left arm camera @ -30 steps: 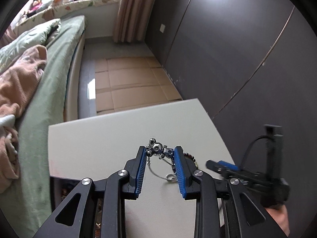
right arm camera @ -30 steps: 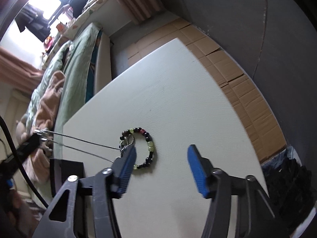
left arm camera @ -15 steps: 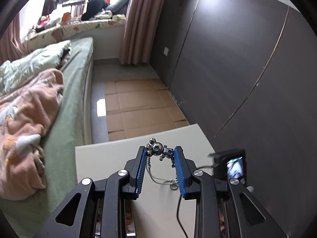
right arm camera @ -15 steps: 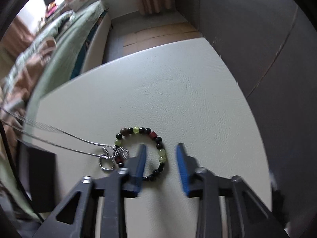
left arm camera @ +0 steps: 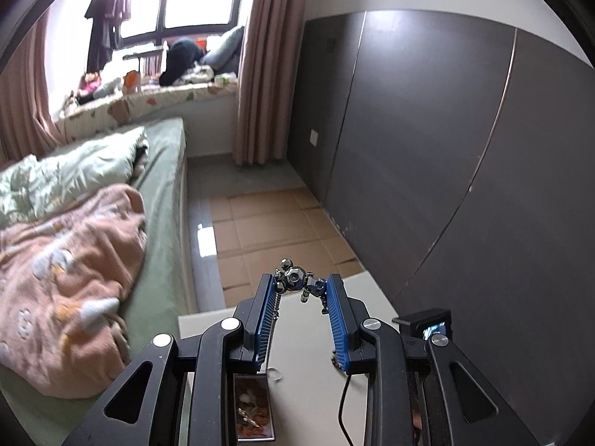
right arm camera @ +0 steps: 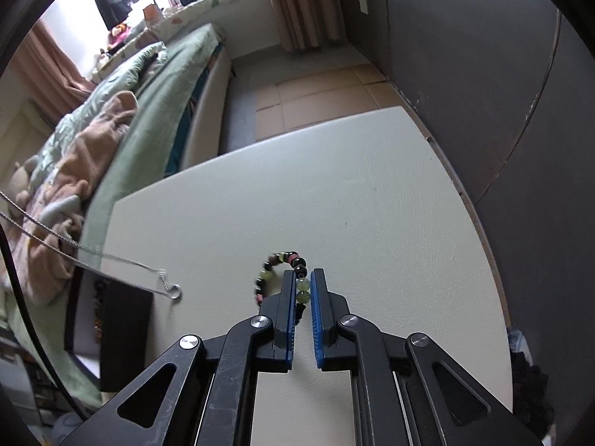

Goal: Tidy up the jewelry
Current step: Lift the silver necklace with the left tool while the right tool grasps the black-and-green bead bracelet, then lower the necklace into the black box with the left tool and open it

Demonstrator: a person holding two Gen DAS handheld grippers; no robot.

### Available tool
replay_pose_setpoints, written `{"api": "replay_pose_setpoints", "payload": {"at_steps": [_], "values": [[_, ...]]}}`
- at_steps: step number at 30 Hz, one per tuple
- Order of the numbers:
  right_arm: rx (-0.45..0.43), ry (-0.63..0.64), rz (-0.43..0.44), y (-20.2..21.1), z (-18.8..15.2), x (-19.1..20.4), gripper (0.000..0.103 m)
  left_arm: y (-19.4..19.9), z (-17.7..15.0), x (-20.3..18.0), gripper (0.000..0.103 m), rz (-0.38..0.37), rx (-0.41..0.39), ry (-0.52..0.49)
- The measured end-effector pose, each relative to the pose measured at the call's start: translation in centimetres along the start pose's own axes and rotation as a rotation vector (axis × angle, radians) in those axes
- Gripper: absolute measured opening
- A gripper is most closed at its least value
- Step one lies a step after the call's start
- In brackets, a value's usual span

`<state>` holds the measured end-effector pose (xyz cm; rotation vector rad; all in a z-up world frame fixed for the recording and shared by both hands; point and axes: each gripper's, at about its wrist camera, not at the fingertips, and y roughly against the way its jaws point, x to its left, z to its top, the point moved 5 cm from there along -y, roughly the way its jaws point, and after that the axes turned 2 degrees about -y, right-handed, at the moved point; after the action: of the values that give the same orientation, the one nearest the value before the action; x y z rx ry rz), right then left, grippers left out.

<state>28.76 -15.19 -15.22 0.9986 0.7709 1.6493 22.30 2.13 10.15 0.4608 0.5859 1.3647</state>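
My left gripper (left arm camera: 300,287) is shut on a silver necklace's metal bead pendant (left arm camera: 295,279), held well above the pale table (left arm camera: 308,353). The necklace's thin chain (right arm camera: 89,251) slants down across the right wrist view to a small ring clasp (right arm camera: 174,291) just above the table. My right gripper (right arm camera: 304,278) is shut on a beaded bracelet (right arm camera: 282,264) of black, green and pink beads, with green beads pinched between the blue pads. The bracelet's free loop curls up to the left of the fingertips.
A dark jewelry box (right arm camera: 122,334) sits at the table's left edge, and one open compartment (left arm camera: 251,405) with small pieces shows below my left gripper. A bed (left arm camera: 74,241) lies to the left, a dark wall panel (left arm camera: 465,186) to the right. Cardboard covers the floor beyond the table.
My left gripper rose with the pendant, pulling the chain and clasp away from the bracelet. My right gripper moved onto the bracelet, closed on its green beads and lifted that side.
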Motion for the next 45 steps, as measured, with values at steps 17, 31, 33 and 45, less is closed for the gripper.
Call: {"api": "replay_pose_setpoints", "payload": {"at_steps": [17, 31, 33, 45], "values": [[-0.014, -0.020, 0.014, 0.3, 0.2, 0.3, 0.009, 6.7, 3.7, 1.9, 0.029, 0.079, -0.110, -0.022], [-0.058, -0.005, 0.078, 2.9, 0.1, 2.1, 0.009, 4.3, 1.5, 2.6, 0.002, 0.060, -0.053, -0.014], [-0.074, 0.003, 0.115, 3.8, 0.0, 2.8, 0.009, 3.7, 0.8, 2.9, 0.002, 0.069, -0.044, -0.012], [-0.119, 0.017, 0.347, 6.5, -0.7, 7.0, 0.009, -2.5, -8.1, 8.1, 0.002, 0.037, 0.083, 0.155]]}}
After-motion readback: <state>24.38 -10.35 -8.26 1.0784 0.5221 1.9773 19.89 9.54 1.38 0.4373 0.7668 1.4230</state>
